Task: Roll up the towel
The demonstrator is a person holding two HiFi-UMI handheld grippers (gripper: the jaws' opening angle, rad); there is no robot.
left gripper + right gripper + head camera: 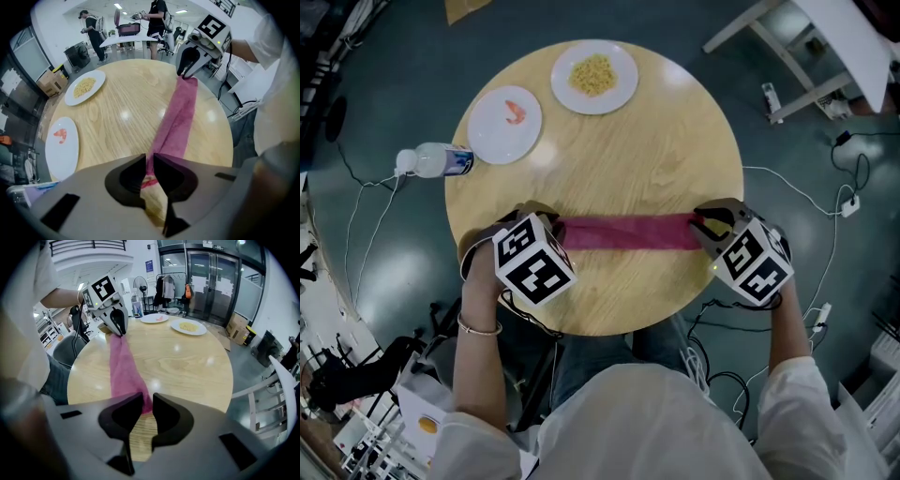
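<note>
A magenta towel (pixel 628 232) lies as a long narrow strip across the near part of the round wooden table (pixel 656 141). My left gripper (pixel 548 225) points straight down at the strip's left end. In the left gripper view its jaws (pixel 150 161) stand almost together with the towel (pixel 178 117) end pinched in the slit. My right gripper (pixel 705 225) is at the strip's right end. In the right gripper view its jaws (pixel 146 401) are close together with the towel (pixel 123 371) end filling the narrow gap.
A white plate with a shrimp (pixel 504 124) and a white plate of noodles (pixel 594 75) sit at the table's far side. A plastic bottle (pixel 436 160) overhangs the left edge. White furniture (pixel 806 56) and cables lie on the floor to the right.
</note>
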